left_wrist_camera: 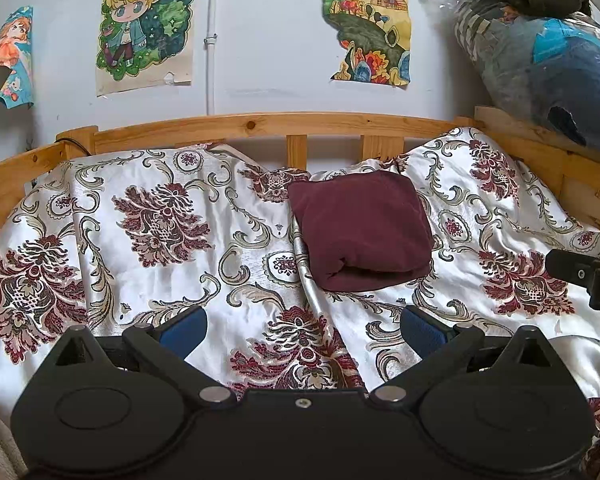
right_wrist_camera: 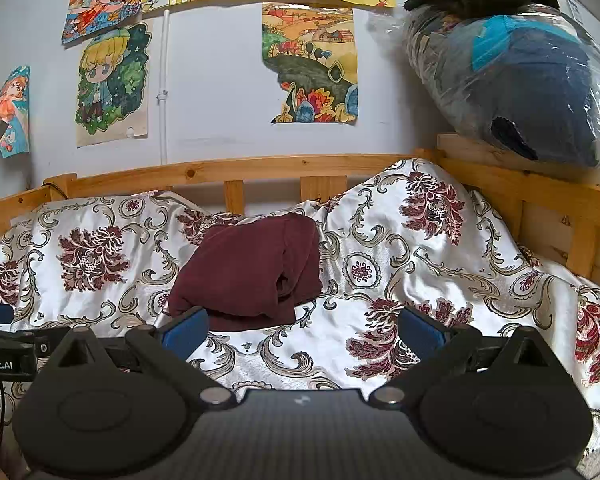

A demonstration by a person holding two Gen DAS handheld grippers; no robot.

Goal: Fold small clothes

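Already our maroon garment (left_wrist_camera: 360, 232) lies as a compact folded bundle on the patterned bedspread (left_wrist_camera: 160, 280), near the wooden bed rail (left_wrist_camera: 260, 124), probably set back to keep the near area free. We hold the left hand-held gripper (left_wrist_camera: 304, 330) and right hand-held gripper (right_wrist_camera: 304, 330) spread and empty, short of it; whether another fold is needed, we cannot tell.

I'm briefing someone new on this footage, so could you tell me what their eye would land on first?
First, the folded maroon garment lying mid-bed on the shiny floral bedspread, ahead of both open grippers, left and right. Next, the colourful drawings taped to the pale wall above the wooden bed rail. Lastly, the plastic-wrapped bundle at upper right.
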